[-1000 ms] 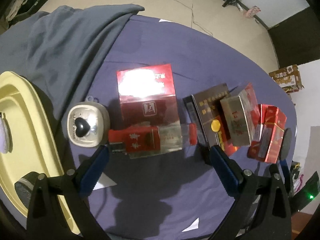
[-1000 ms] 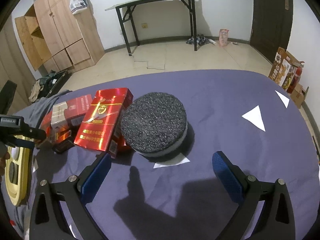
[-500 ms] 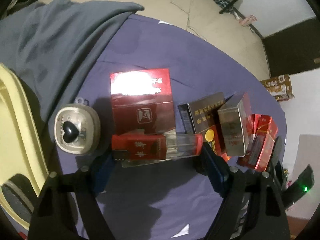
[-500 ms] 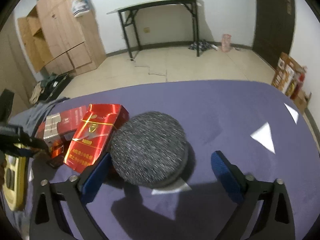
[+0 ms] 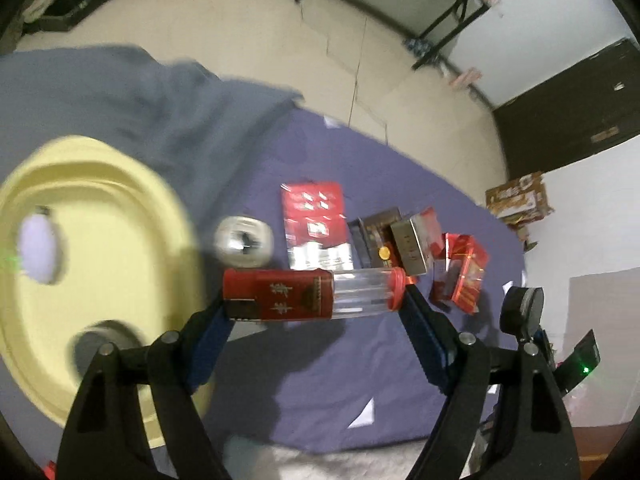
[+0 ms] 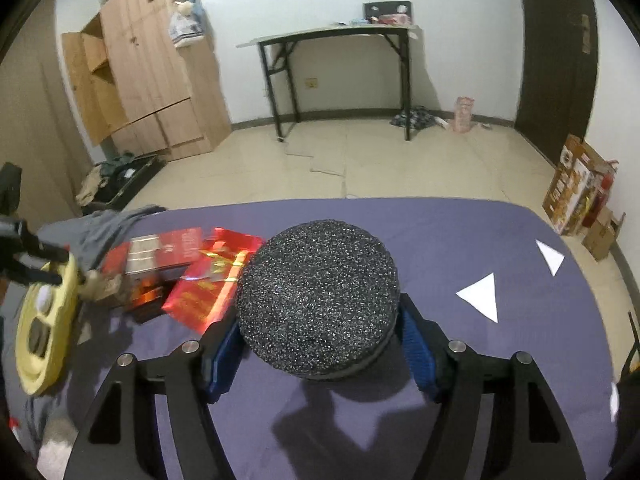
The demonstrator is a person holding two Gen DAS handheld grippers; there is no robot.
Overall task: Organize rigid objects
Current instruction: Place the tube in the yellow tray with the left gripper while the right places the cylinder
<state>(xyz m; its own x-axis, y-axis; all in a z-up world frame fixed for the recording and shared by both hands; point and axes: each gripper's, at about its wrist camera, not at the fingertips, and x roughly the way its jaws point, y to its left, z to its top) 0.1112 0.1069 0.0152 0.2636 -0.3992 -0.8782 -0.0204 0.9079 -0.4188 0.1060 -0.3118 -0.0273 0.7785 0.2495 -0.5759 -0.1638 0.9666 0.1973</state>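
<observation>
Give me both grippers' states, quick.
Left gripper: closed on the red-and-clear tube, held end to end, lifted.
Right gripper: closed on the black round sponge.

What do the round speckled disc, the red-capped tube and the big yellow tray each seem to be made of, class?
Round disc: probably coarse foam or abrasive stone; matte black, grainy, speckled top.
Tube: likely clear rigid plastic; see-through wall, red end cap, glossy red label with gold characters.
Yellow tray: looks like moulded plastic; smooth pale yellow with stepped rims, though blurred.
</observation>
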